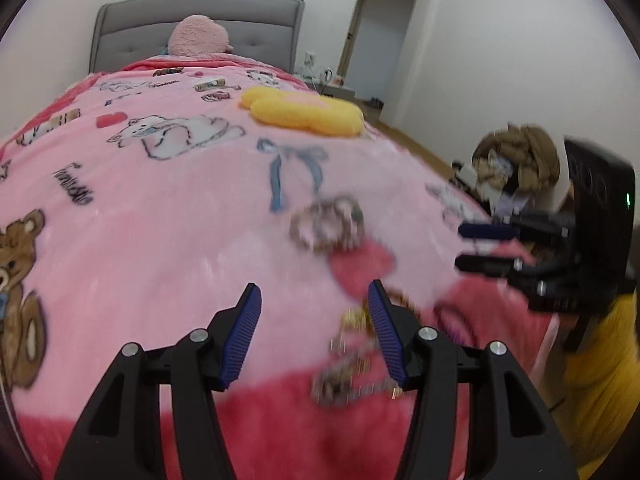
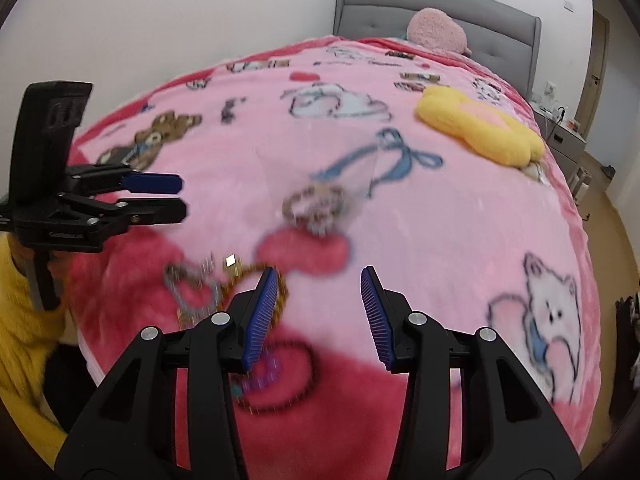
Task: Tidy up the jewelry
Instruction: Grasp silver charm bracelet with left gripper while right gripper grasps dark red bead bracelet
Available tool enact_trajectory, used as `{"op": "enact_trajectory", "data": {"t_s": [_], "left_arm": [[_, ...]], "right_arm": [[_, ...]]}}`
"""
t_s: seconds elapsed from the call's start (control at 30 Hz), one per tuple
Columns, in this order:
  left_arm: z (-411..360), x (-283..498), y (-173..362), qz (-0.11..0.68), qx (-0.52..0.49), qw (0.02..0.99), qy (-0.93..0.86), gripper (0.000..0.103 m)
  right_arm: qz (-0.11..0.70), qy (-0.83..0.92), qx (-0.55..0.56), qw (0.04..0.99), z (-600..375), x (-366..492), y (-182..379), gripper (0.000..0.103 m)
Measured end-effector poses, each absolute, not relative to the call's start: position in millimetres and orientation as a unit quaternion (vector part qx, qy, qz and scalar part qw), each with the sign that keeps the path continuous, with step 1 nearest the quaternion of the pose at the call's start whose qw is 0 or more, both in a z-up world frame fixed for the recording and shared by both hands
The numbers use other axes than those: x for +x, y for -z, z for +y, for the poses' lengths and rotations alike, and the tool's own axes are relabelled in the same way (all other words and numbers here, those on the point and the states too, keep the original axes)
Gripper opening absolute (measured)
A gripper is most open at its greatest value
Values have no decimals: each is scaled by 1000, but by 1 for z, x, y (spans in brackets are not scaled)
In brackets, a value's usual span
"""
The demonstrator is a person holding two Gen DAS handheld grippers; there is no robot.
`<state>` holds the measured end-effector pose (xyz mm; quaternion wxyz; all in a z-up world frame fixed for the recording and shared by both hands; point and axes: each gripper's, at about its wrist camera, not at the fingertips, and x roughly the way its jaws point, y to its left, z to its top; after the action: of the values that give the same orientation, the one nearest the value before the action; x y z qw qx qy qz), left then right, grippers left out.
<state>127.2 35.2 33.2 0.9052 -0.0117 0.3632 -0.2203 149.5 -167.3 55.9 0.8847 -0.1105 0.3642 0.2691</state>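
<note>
Both frames blurred. Your left hand-held gripper [image 1: 314, 306] hovers wide and empty over the pink cartoon-print fleece blanket [image 1: 160, 200] on the bed; your right hand-held gripper [image 2: 318, 292] is equally wide and empty. Jewelry lies loose: a beaded bracelet cluster [image 2: 314, 208] near the blue bow print, a tangle of gold and silver chains [image 2: 204, 284] just left of your right fingers, a dark beaded loop [image 2: 280, 376] below. No box or tray visible. Judgement: sorting barely begun; every piece remains ungathered.

Black claw [image 1: 314, 298] frames, ribbed blue pads [image 2: 262, 316] (silver screws), yellow sleeve [image 2: 20, 320].
</note>
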Motion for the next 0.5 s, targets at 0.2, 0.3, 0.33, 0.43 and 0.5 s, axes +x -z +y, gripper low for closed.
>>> {"op": "enact_trajectory", "data": {"t_s": [0.2,0.3,0.33,0.43,0.5], "left_arm": [[29,101,-13,357,40,899,251,55],[28,92,-8,345,64,901,256,55],[27,90,-6,341,70,901,259,55],[25,85,-5,330,84,903,262,55],[21,83,-3,326,102,901,267,48]], "right_arm": [[377,-275,-111,878,-182,134,-40,42],[393,-281,-101,870,-187,130,-31,41],[397,-282,-97,868,-187,129,-27,41],[403,-275,-102,867,-186,128,-20,40],[405,-277,-102,866,-186,128,-18,40]]}}
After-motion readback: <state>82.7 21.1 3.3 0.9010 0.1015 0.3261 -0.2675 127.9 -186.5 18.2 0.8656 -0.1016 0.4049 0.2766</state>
